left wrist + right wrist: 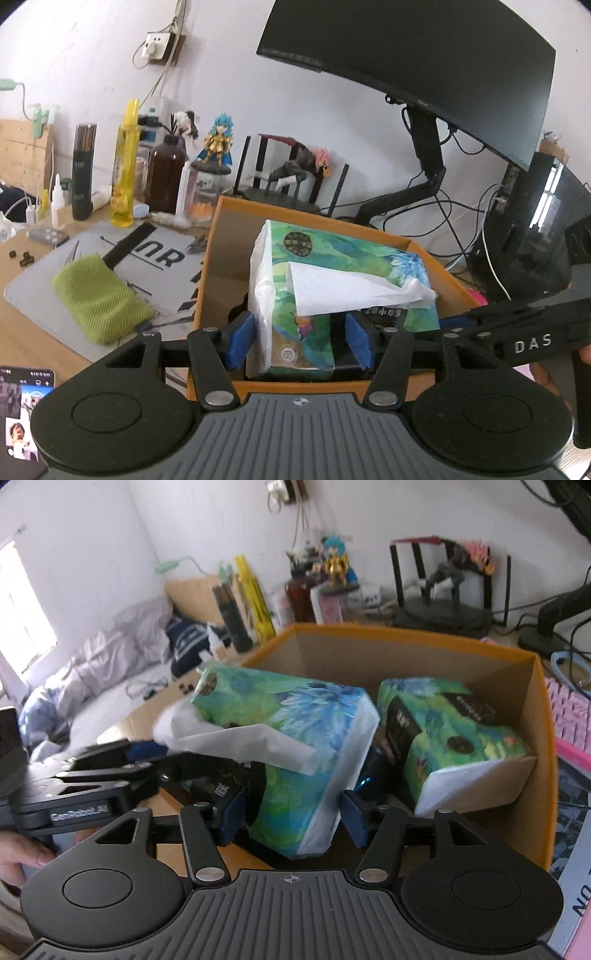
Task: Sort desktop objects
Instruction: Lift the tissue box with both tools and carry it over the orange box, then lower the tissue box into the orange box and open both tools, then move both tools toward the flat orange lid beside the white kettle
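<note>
- Our left gripper (301, 341) has its jaws spread wide around a tissue pack (332, 280) in the box (443, 291); the pack sits between the blue pads (242, 341), with gaps either side.
- Our right gripper (291, 816) likewise straddles that pack (295, 746), jaws open; contact is unclear.
- A white tissue (354, 291) hangs from its top.
- A second pack (454, 738) leans beside it.
- The box stands on the surface (22, 280).
</note>
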The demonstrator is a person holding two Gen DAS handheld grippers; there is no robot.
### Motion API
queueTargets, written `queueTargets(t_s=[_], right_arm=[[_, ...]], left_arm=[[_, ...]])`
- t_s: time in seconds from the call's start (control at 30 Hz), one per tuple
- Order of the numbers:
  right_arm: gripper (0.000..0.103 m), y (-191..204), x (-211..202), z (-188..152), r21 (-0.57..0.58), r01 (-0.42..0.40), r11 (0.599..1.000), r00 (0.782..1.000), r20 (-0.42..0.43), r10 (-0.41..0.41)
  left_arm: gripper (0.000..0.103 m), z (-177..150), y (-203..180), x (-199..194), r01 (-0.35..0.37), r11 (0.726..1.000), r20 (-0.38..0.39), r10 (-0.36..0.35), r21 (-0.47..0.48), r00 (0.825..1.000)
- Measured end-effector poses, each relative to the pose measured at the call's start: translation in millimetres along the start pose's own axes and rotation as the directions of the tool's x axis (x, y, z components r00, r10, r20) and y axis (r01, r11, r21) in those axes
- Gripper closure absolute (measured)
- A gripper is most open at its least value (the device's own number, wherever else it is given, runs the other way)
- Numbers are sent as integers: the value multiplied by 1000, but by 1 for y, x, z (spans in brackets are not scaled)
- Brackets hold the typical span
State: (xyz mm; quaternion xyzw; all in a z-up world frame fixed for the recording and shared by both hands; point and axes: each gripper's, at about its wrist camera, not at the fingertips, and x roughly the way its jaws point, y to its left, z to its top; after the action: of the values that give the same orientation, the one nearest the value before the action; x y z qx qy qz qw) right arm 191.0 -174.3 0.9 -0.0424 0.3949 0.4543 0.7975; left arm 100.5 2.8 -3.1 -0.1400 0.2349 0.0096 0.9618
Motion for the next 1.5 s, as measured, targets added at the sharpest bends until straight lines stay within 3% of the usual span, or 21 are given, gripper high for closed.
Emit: queueTargets(t_s=[0.1, 0.2, 0.3, 0.47, 0.57, 0.63, 0.73, 0.77, 0.87, 0.93, 1.07, 1.17, 1.2, 1.23, 1.3, 1.5], right_arm=[[37, 2, 6, -2, -19, 9, 1000, 1000, -11, -9], [25, 3, 0, -3, -29, 16, 999, 1000, 9, -15], [23, -2, -9, -2, -23, 28, 999, 999, 33, -27], [19, -17, -37, -6, 25, 29, 999, 992, 125, -32], [19, -20, -69, -16, 48, 32, 998, 973, 226, -43], [18, -17, -94, -26, 56, 45, 997, 951, 304, -60], [17, -5, -140, -49, 47, 94, 995, 887, 450, -105], [14, 0, -154, -58, 41, 125, 991, 858, 498, -129], [12, 20, -189, -96, 36, 286, 957, 728, 642, -242], [12, 26, -204, -120, 61, 326, 943, 678, 681, -278], [12, 25, -225, -168, 139, 323, 936, 628, 709, -322], [11, 22, -232, -206, 191, 299, 935, 592, 731, -339], [9, 22, -234, -218, 204, 299, 932, 581, 736, -347], [0, 21, -235, -230, 218, 300, 929, 569, 740, -358], [0, 20, -236, -249, 261, 311, 914, 539, 743, -396], [0, 9, -226, -282, 395, 341, 853, 519, 678, -521]], left_arm=[[38, 1, 5, -1, 21, 1000, 3, -21, 0, 1000], [34, 1, 16, -10, 16, 1000, 20, -15, -10, 1000], [32, -2, 32, -22, 9, 1000, 37, -8, -26, 999], [26, -1, 35, -35, -6, 1000, 83, 9, -26, 997], [20, 2, 31, -50, -9, 1000, 156, 13, -25, 988], [17, 4, 26, -64, -1, 1000, 214, 4, -14, 977], [9, 6, 15, -84, 19, 1000, 294, -25, 23, 956], [7, 6, 11, -91, 29, 999, 319, -39, 36, 947], [3, 0, 1, -106, 61, 995, 383, -89, 83, 919], [3, -7, -5, -113, 88, 989, 409, -129, 116, 903], [0, -24, -17, -113, 171, 970, 407, -228, 171, 885], [0, -41, -27, -101, 248, 949, 364, -304, 195, 880], [0, -46, -32, -98, 253, 945, 354, -313, 206, 881], [0, -52, -37, -96, 247, 944, 352, -312, 218, 882], [0, -64, -49, -94, 246, 935, 359, -328, 255, 874], [0, -85, -73, -80, 315, 901, 317, -405, 297, 858]])
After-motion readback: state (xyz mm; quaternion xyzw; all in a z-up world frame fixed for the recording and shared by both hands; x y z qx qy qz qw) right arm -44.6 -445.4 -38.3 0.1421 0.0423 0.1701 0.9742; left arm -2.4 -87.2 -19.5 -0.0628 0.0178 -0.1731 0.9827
